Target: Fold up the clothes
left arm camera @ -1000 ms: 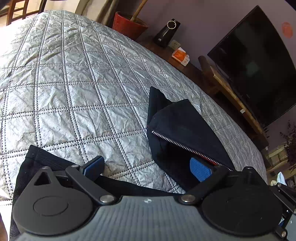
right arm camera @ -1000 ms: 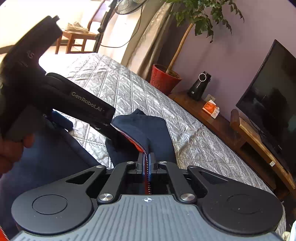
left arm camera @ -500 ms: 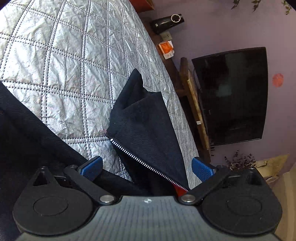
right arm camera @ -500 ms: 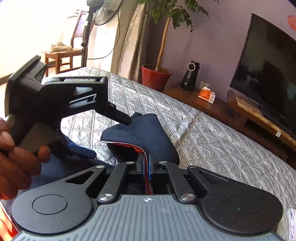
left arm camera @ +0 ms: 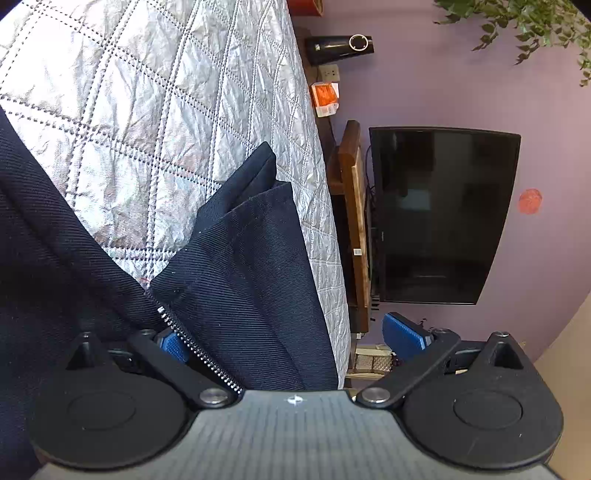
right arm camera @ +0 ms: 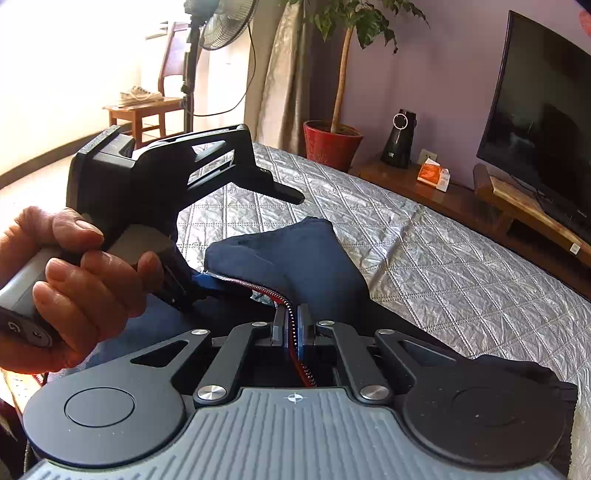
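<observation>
1. Purple-walled room; quilted silver bedspread (right arm camera: 424,251) is the work surface. Dark television (right arm camera: 535,122) on a wooden stand along the wall, potted plant (right arm camera: 332,144) in a red pot at the bed's far corner, standing fan (right arm camera: 221,22) and wooden chair (right arm camera: 147,103) by the bright window.
2. Navy zip-up garment (right arm camera: 295,254) lies on the bedspread, partly bunched; one flap stands up in a peak just ahead of both tools. Orange-red lining shows along the zipper (right arm camera: 291,325).
3. Left gripper (left arm camera: 291,336): jaws stand wide apart. Garment flap and zipper teeth lie between them, close against the left blue pad (left arm camera: 173,345); the right pad is clear of the cloth. No clamping seen. Right wrist view shows the same tool seen from its side, held by a hand (right arm camera: 74,280), its lower finger at the flap's edge.
4. Right gripper (right arm camera: 291,325): jaws closed almost fully, pinching the zipper edge of the garment; teeth run straight through the gap between the pads.
</observation>
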A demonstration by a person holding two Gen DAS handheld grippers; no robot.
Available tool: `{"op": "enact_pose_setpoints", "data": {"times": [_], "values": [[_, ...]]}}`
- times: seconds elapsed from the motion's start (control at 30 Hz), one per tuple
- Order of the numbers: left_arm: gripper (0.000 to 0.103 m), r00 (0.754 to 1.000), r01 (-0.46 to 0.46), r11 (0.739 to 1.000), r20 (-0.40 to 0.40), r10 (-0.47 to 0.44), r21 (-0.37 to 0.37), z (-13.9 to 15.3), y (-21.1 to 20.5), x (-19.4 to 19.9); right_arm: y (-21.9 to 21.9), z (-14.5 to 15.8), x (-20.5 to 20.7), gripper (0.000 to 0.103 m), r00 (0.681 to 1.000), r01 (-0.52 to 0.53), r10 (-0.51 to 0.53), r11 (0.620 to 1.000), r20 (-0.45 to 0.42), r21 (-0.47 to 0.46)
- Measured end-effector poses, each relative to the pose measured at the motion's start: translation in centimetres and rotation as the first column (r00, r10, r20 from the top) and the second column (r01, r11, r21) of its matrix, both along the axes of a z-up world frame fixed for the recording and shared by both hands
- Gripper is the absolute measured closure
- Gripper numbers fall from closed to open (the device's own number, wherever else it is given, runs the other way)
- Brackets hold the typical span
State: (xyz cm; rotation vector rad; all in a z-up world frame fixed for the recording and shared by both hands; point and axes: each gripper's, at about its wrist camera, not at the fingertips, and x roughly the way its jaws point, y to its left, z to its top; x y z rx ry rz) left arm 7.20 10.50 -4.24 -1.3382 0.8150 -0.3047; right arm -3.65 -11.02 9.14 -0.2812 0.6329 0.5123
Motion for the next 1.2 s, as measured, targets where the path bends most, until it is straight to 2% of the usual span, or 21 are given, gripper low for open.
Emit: {"op": "enact_pose_setpoints", "data": {"times": [0.03, 0.1, 0.13, 0.2, 0.27, 0.33, 0.43, 0.5, 0.57, 0.63, 0.67, 0.73, 0.8, 0.83, 0.87, 0.9, 0.97, 1.1, 1.13, 1.17, 1.2], "values": [[0.011, 1.0, 0.002, 1.0, -0.001, -0.002, 0.011, 0.0, -0.1, 0.1, 0.1, 0.0, 0.0, 0.098, 1.0, -0.002, 0.002, 1.0, -0.001, 0.004], [0.044, 1.0, 0.022, 0.999, -0.016, -0.021, 0.04, 0.0, -0.5, 0.4, 0.1, -0.1, 0.1, 0.098, 1.0, -0.003, 0.004, 1.0, -0.005, 0.011], [0.053, 0.999, 0.036, 0.997, -0.026, -0.035, 0.061, 0.0, -0.7, 0.6, 0.1, -0.1, 0.1, 0.098, 1.0, -0.004, 0.004, 1.0, -0.007, 0.015], [0.081, 0.998, 0.059, 0.993, -0.027, -0.057, 0.103, 0.3, -1.0, 0.8, -0.3, -0.1, 0.2, 0.096, 1.0, 0.003, -0.002, 0.999, -0.026, 0.044], [0.089, 0.998, 0.056, 0.991, 0.001, -0.057, 0.125, 0.9, -0.8, 0.5, -1.4, 0.1, 0.4, 0.085, 0.998, 0.02, -0.013, 0.994, -0.069, 0.111], [0.093, 0.998, 0.042, 0.988, 0.033, -0.047, 0.149, 1.5, -0.6, 0.3, -3.2, 0.5, 0.8, 0.078, 0.991, 0.072, -0.047, 0.977, -0.124, 0.2], [0.098, 0.999, 0.008, 0.984, 0.046, -0.016, 0.178, 2.0, 0.1, -0.2, -8.4, 1.2, 2.1, 0.065, 0.956, 0.261, -0.199, 0.912, -0.215, 0.316], [0.1, 0.999, -0.017, 0.984, 0.037, 0.011, 0.176, 1.8, 0.7, -0.4, -12.3, 1.2, 3.2, 0.061, 0.909, 0.397, -0.304, 0.839, -0.286, 0.371], [0.1, 0.999, -0.044, 0.982, 0.032, 0.039, 0.182, 1.9, 1.5, -0.8, -16.8, 0.5, 4.8, 0.048, 0.828, 0.55, -0.415, 0.735, -0.378, 0.398], [0.1, 0.997, -0.068, 0.98, 0.038, 0.062, 0.187, 2.1, 2.0, -1.2, -20.6, -0.2, 6.6, 0.045, 0.738, 0.667, -0.479, 0.627, -0.475, 0.403], [0.101, 0.996, -0.082, 0.979, 0.045, 0.075, 0.187, 2.3, 2.3, -1.3, -22.5, -0.6, 7.5, 0.045, 0.688, 0.72, -0.503, 0.565, -0.524, 0.403], [0.101, 0.992, -0.115, 0.977, 0.065, 0.105, 0.181, 2.6, 3.0, -1.7, -26.0, -2.0, 8.8, 0.044, 0.578, 0.816, -0.483, 0.355, -0.658, 0.456], [0.101, 0.989, -0.137, 0.976, 0.082, 0.125, 0.171, 2.7, 3.6, -1.9, -28.0, -3.2, 10.0, 0.044, 0.514, 0.856, -0.446, 0.215, -0.733, 0.47], [0.101, 0.987, -0.144, 0.976, 0.09, 0.131, 0.164, 2.8, 3.7, -1.9, -28.5, -3.6, 10.8, 0.044, 0.503, 0.861, -0.431, 0.18, -0.749, 0.475], [0.101, 0.986, -0.152, 0.976, 0.098, 0.137, 0.156, 2.9, 3.8, -2.0, -28.8, -4.0, 11.4, 0.044, 0.491, 0.868, -0.427, 0.161, -0.76, 0.47], [0.101, 0.984, -0.158, 0.976, 0.107, 0.143, 0.148, 2.9, 3.9, -2.0, -28.9, -4.7, 12.2, 0.044, 0.463, 0.883, -0.425, 0.141, -0.778, 0.448], [0.101, 0.979, -0.172, 0.976, 0.136, 0.154, 0.135, 3.2, 4.1, -2.2, -28.7, -6.2, 13.4, 0.044, 0.43, 0.901, -0.394, 0.131, -0.813, 0.413], [0.101, 0.969, -0.194, 0.974, 0.179, 0.172, 0.116, 3.8, 4.2, -2.3, -28.4, -9.1, 15.1, 0.044, 0.335, 0.942, -0.408, 0.107, -0.85, 0.32], [0.101, 0.967, -0.197, 0.974, 0.184, 0.175, 0.112, 3.8, 4.2, -2.3, -28.5, -9.5, 15.5, 0.047, 0.332, 0.942, -0.421, 0.116, -0.844, 0.313], [0.101, 0.967, -0.198, 0.974, 0.186, 0.176, 0.112, 3.8, 4.3, -2.2, -28.6, -9.8, 15.9, 0.066, 0.33, 0.943, -0.434, 0.125, -0.838, 0.307], [0.101, 0.966, -0.198, 0.974, 0.189, 0.175, 0.11, 3.8, 4.3, -2.1, -28.7, -10.2, 16.3, 0.076, 0.327, 0.945, -0.446, 0.133, -0.833, 0.3]]}}
